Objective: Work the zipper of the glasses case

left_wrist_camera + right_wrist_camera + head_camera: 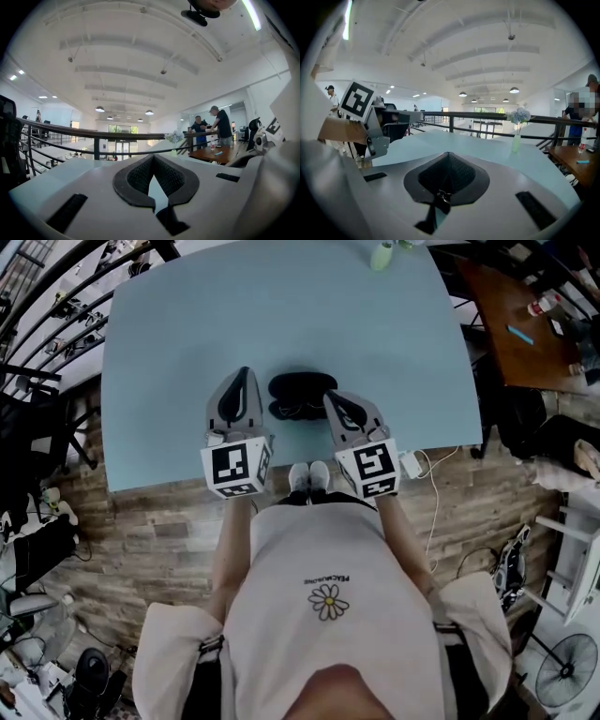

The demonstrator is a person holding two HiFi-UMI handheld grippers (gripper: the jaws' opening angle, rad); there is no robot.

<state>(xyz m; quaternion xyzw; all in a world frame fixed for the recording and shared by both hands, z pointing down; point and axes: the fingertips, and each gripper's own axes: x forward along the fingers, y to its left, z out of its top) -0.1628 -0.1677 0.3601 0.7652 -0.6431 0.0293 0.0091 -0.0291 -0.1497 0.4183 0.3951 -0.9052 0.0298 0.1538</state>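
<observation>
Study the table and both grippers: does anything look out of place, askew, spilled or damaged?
Nothing is spilled or damaged. One oddity: a small metal piece sits pinched in the shut jaws of the right gripper, probably the zipper pull of the glasses case beside it. The left gripper is shut and empty.

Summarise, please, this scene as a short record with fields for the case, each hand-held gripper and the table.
surface: light blue rectangular table
case: black oval glasses case, near the table's front edge, between the two grippers
left hand-held gripper: jaws together, nothing between them; beside the case's left end, apart from it
right hand-held gripper: jaws shut on a small metal zipper pull, at the case's right end
far edge: pale green vase
</observation>
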